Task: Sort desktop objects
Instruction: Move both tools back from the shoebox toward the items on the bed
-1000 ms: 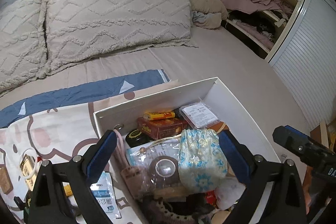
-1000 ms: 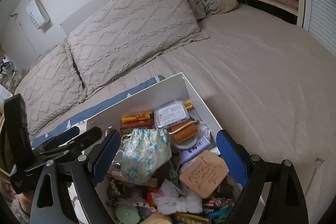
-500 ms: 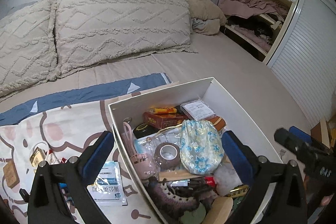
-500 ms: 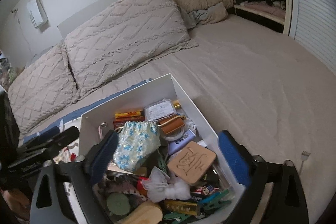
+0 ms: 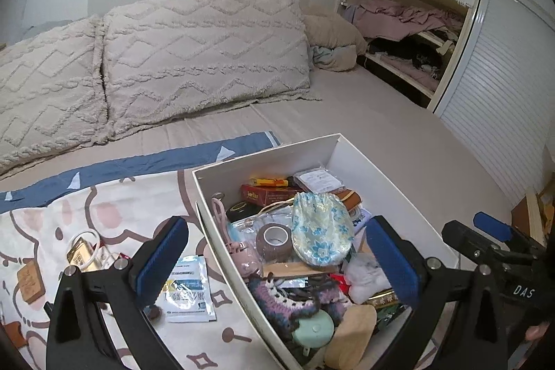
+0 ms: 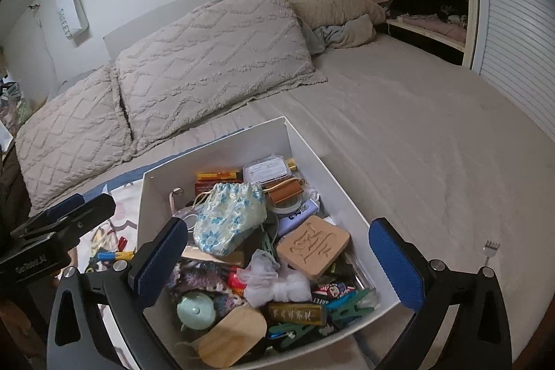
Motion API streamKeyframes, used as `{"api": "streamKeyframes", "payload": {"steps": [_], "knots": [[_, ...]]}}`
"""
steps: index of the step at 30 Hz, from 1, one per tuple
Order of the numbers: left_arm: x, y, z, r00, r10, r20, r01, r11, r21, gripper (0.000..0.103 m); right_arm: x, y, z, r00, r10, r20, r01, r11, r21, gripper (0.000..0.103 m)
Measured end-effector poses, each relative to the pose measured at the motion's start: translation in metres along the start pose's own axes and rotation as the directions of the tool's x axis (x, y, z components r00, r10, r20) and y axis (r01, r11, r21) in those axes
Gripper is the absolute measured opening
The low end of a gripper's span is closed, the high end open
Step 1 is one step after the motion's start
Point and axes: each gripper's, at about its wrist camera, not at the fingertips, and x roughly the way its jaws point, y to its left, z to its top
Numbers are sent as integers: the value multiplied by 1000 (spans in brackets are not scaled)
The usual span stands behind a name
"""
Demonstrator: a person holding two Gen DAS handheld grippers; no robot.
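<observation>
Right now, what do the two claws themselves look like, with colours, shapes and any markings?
Both are alike: the left claw and right claw have matte black angular frames with silver bolts, and each finger carries a long blue ribbed pad. In the left wrist view the right claw's black body shows white letters "DAS". In the right wrist view the left claw's body carries small white lettering, too blurred to read.

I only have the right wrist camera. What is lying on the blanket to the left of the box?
Observer: A white sachet lies flat on the blanket, close beside the box.
Operator: Anything further out?
Observer: A small wooden block, near the left edge of the left wrist view.
Operator: And what is in the box behind the pouch?
Observer: A round black tin, between the pouch and the box's left wall.
</observation>
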Motion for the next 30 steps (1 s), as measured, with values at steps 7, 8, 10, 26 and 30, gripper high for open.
{"api": "streamKeyframes", "payload": {"steps": [7, 8, 10, 26, 30], "knots": [[-33, 8, -9, 999, 22, 44, -21, 1000, -17, 103, -26, 7, -6, 999, -5, 42, 6, 1000, -17, 103], [-38, 9, -10, 998, 27, 52, -27, 1000, -17, 103, -30, 8, -8, 999, -7, 45, 7, 1000, -18, 103], [-48, 10, -13, 997, 35, 69, -34, 999, -15, 103, -36, 10, -10, 999, -5, 50, 6, 1000, -16, 103], [-125, 38, -51, 982, 90, 164, -87, 996, -28, 103, -86, 39, -44, 993, 16, 118, -9, 998, -58, 103], [-140, 47, -61, 978, 107, 178, -101, 994, -41, 103, -97, 44, -53, 991, 18, 134, -8, 997, -73, 103]]}}
